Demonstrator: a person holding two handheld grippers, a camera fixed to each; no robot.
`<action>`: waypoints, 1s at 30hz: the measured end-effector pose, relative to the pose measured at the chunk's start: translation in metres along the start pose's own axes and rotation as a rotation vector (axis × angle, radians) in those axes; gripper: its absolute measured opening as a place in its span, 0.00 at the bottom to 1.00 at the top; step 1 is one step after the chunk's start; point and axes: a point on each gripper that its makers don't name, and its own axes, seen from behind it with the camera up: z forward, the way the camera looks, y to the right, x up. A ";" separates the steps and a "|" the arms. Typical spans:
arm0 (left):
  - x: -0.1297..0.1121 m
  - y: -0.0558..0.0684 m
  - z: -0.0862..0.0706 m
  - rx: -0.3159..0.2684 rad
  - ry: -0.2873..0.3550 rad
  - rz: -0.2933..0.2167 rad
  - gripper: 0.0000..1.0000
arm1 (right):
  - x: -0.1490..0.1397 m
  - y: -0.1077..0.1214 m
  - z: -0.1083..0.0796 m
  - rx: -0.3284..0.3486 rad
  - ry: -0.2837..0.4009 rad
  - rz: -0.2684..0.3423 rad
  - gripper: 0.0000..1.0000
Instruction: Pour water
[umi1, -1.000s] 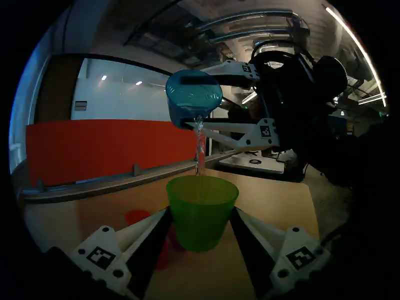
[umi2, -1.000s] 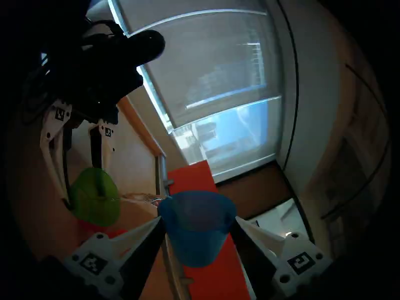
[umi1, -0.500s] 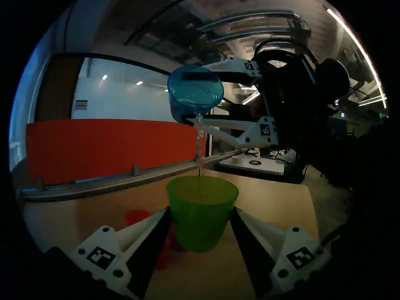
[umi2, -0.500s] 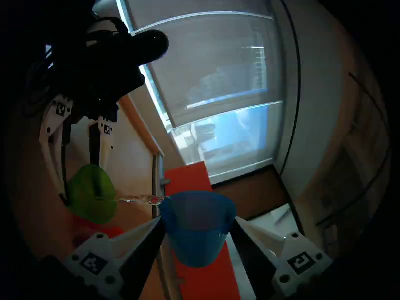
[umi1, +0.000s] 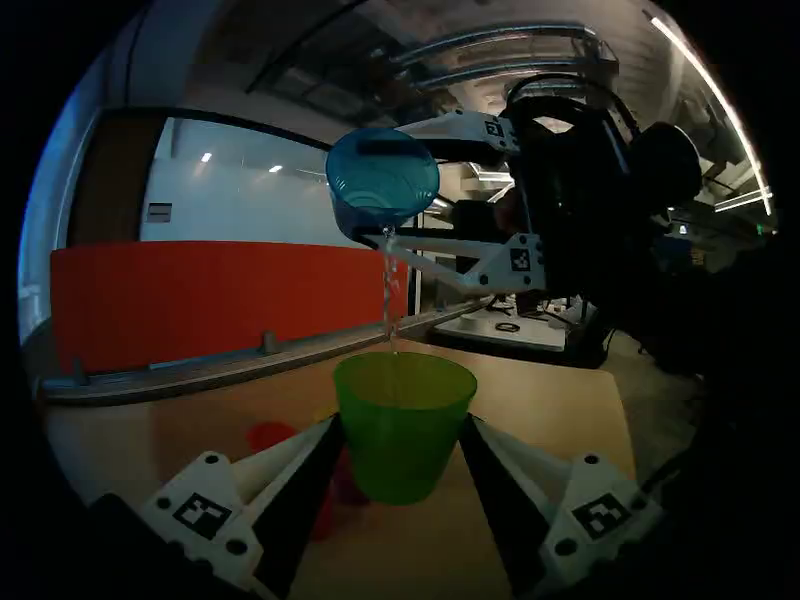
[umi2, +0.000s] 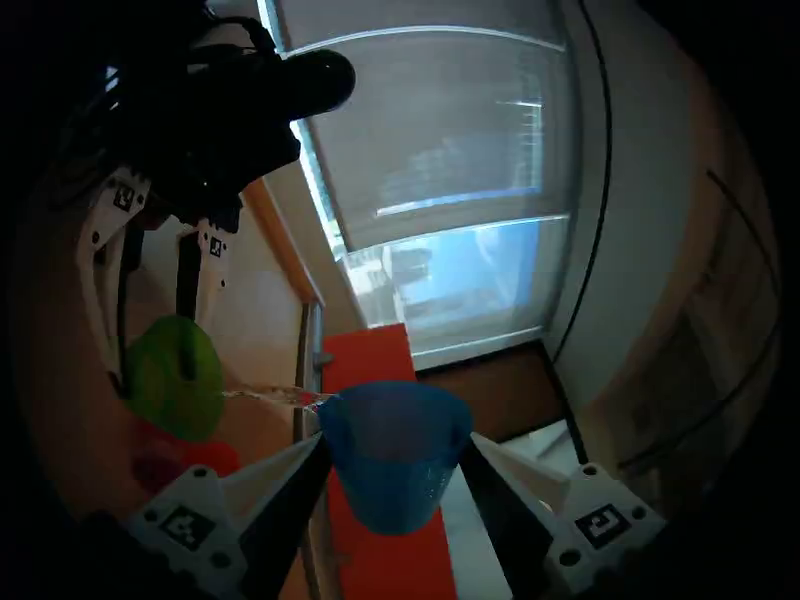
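In the left gripper view, the left gripper (umi1: 403, 420) holds the green cup (umi1: 405, 455) between both fingers over the wooden table (umi1: 560, 395). A thin stream of water (umi1: 387, 290) falls into it from the tilted blue cup (umi1: 381, 183), so the pouring seems in progress, not finished. In the right gripper view, the right gripper (umi2: 397, 447) is closed on the blue cup; red cups (umi2: 165, 462) stand near the green one, but nothing blocks the stream.
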 end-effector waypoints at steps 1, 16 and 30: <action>0.000 0.000 0.000 0.001 0.000 -0.001 0.81 | 0.000 0.000 0.000 0.000 0.000 -0.006 0.88; 0.000 -0.002 -0.002 0.005 0.000 -0.002 0.81 | 0.006 0.006 0.002 -0.014 -0.001 -0.077 0.88; -0.002 -0.005 -0.001 0.008 0.003 -0.003 0.81 | 0.012 0.006 0.002 -0.007 0.005 -0.149 0.88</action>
